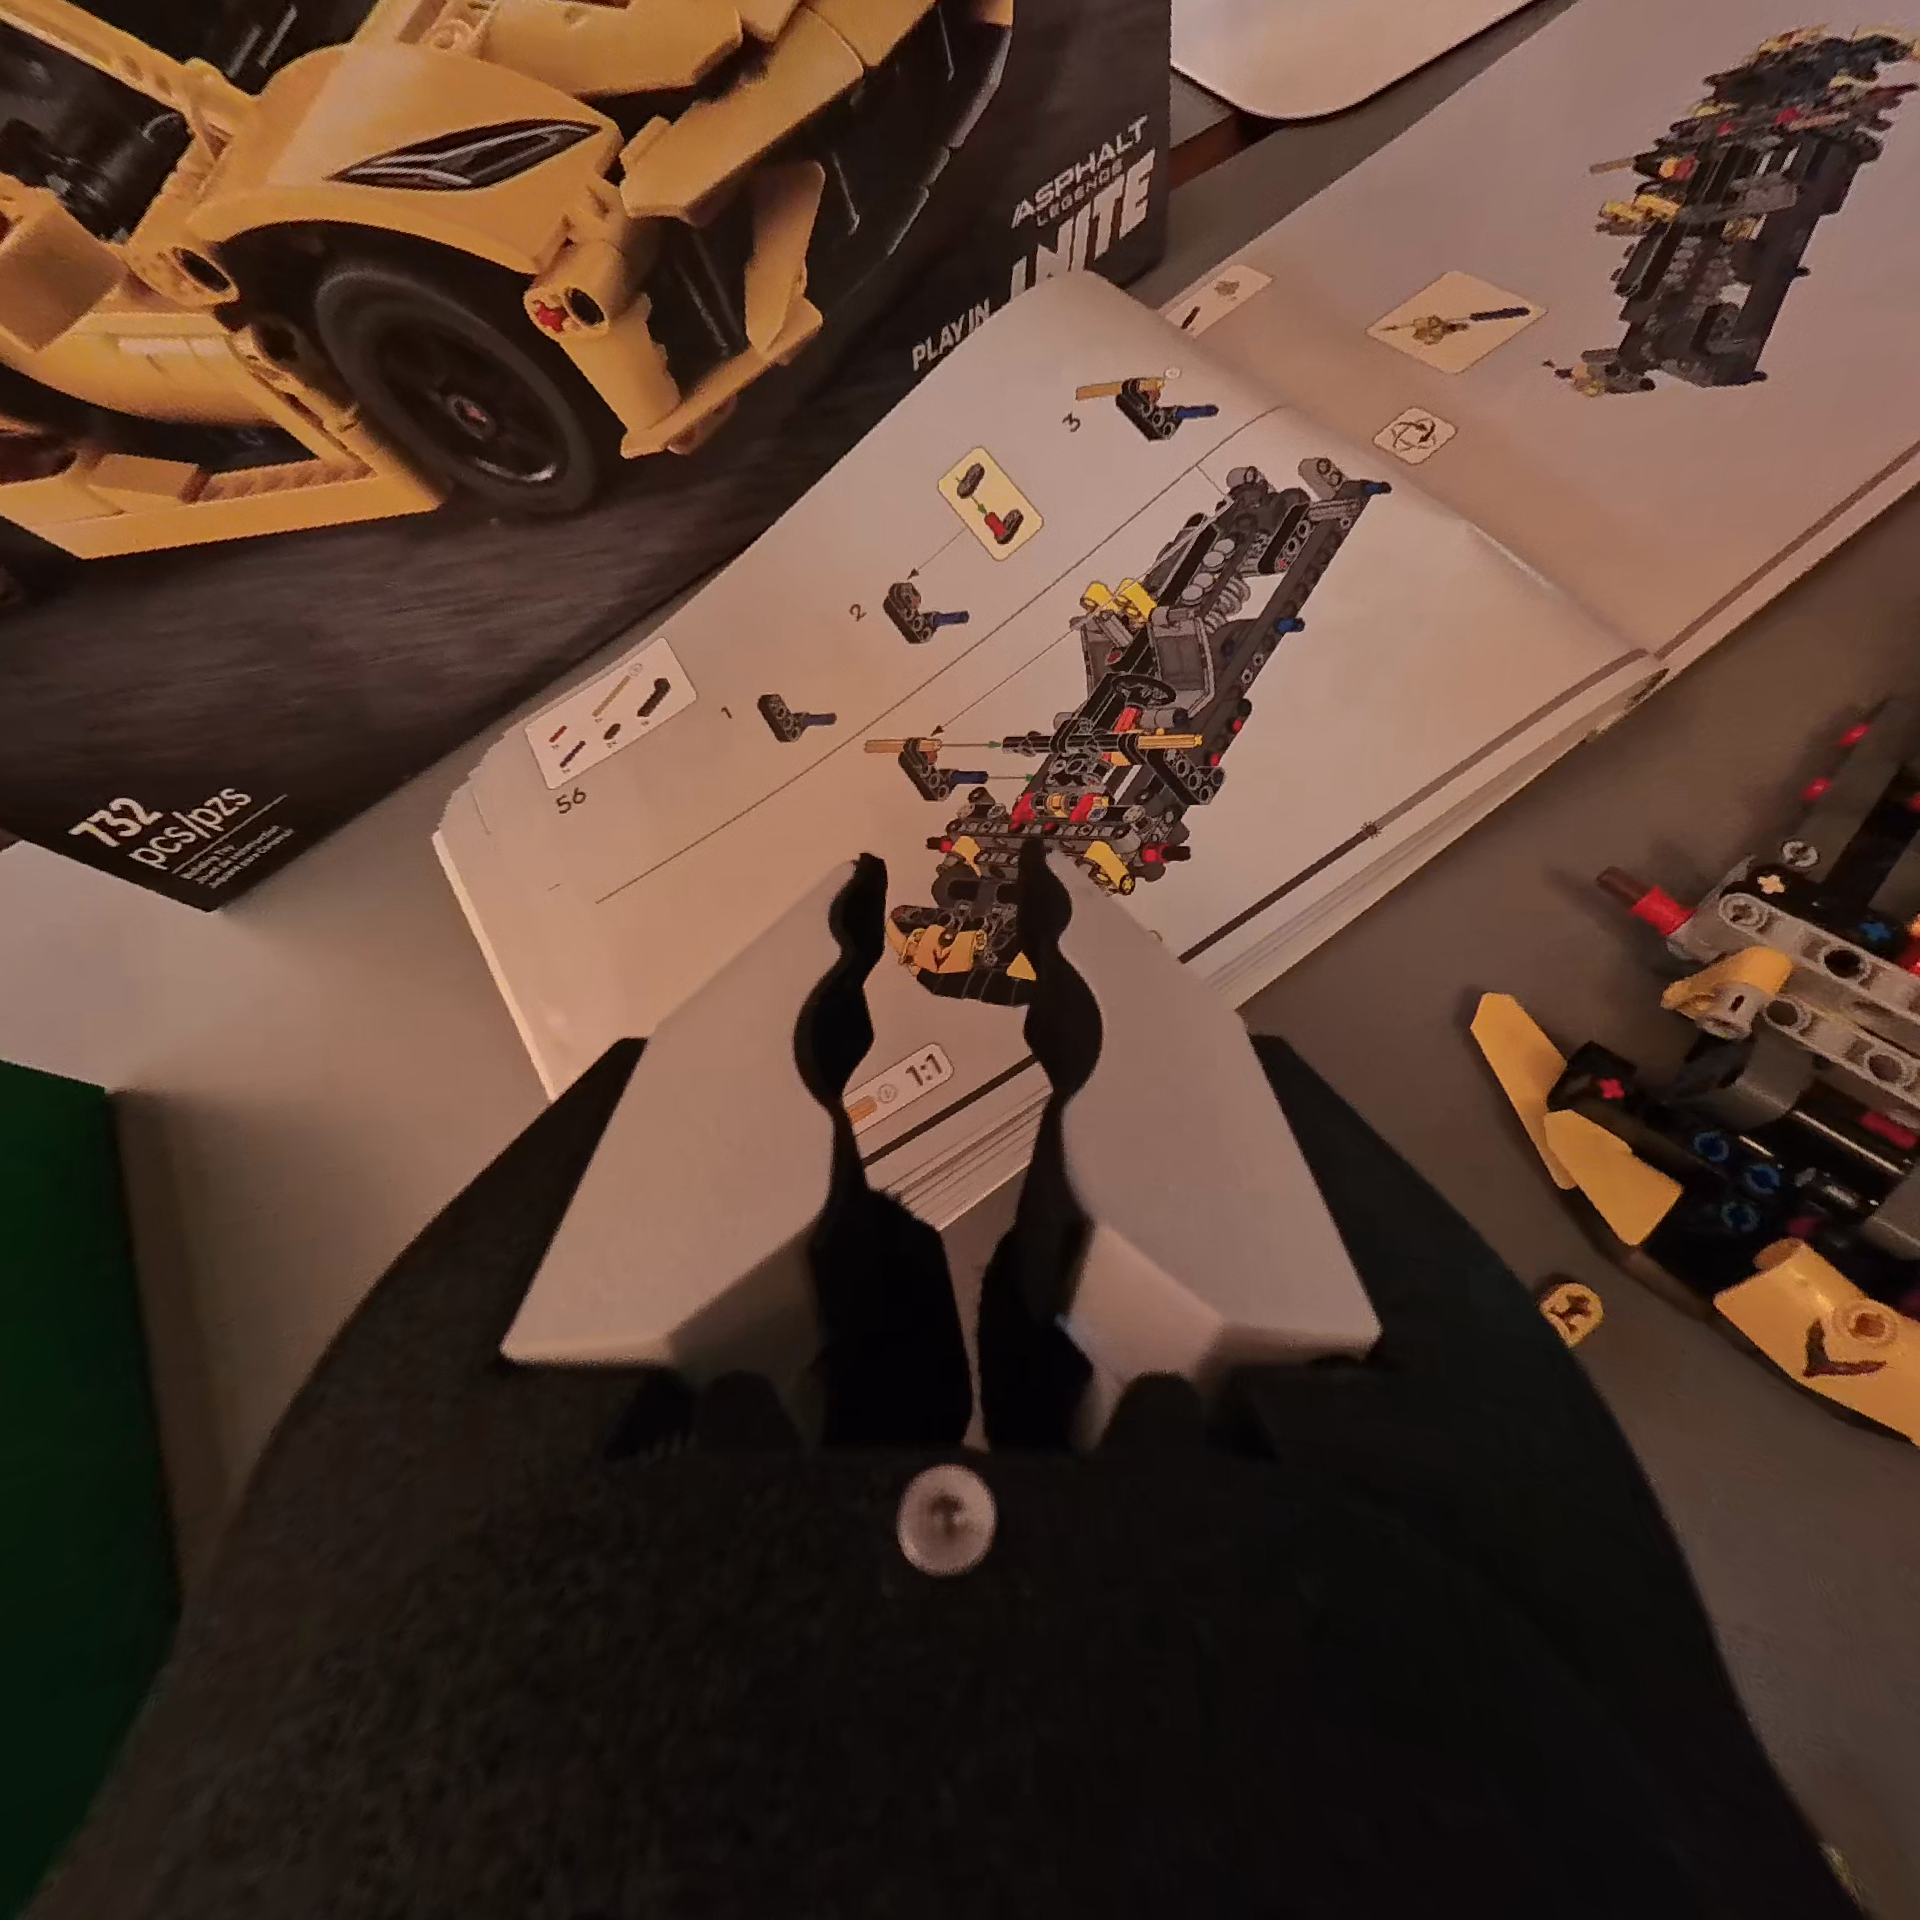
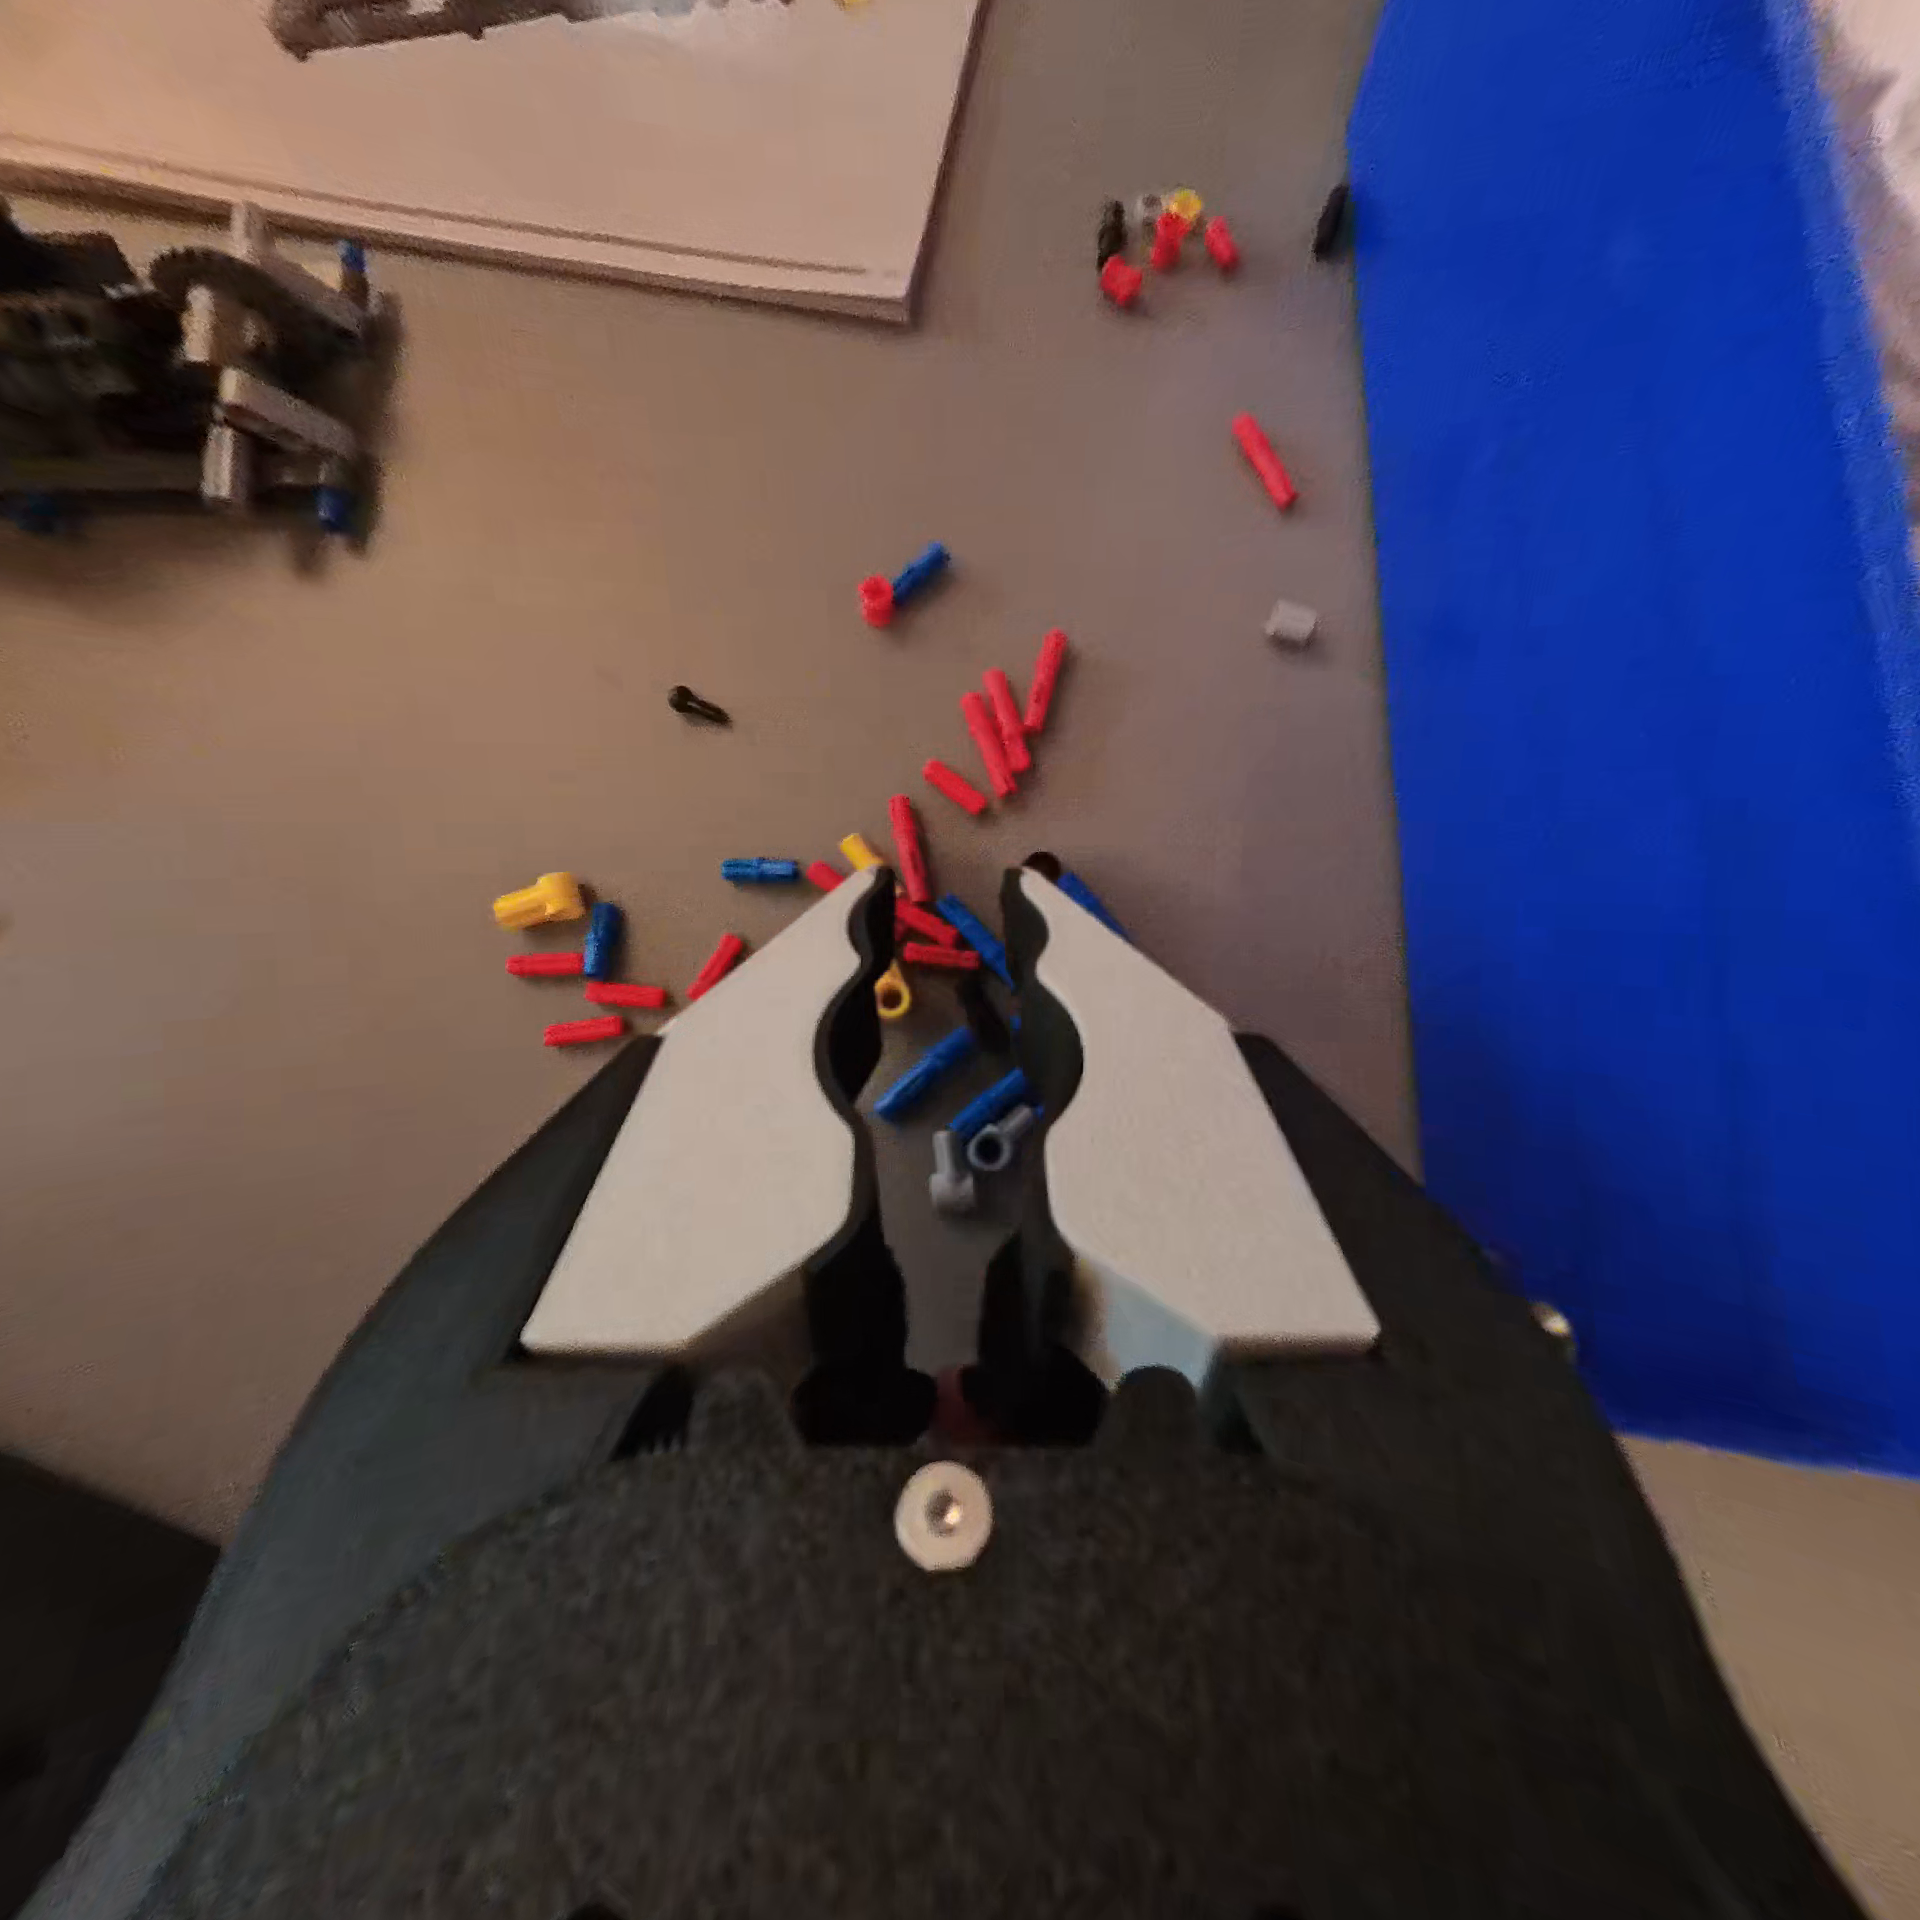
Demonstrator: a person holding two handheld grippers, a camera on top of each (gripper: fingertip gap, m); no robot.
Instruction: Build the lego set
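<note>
Right gripper point(image 2: 948, 883): jaws parted, nothing held, poised over loose pins point(image 2: 940, 935) on table point(image 2: 520, 644). Pins judged light, stiff, slick, prone to roll; best pinched across the shaft, one at a time. Grey connector point(image 2: 971, 1164) seen between fingers. Left gripper point(image 1: 951, 862): jaws apart, empty, above open manual point(image 1: 727, 665). Chassis point(image 1: 1756, 1101) right of manual, judged light but liable to shed parts; hold by the grey beams. Box point(image 1: 416, 312) behind manual. Chassis cut off at frame edge; right view blurred, pins under fingers partly hidden. Blue bin point(image 2: 1621, 727) contents unseen.
</note>
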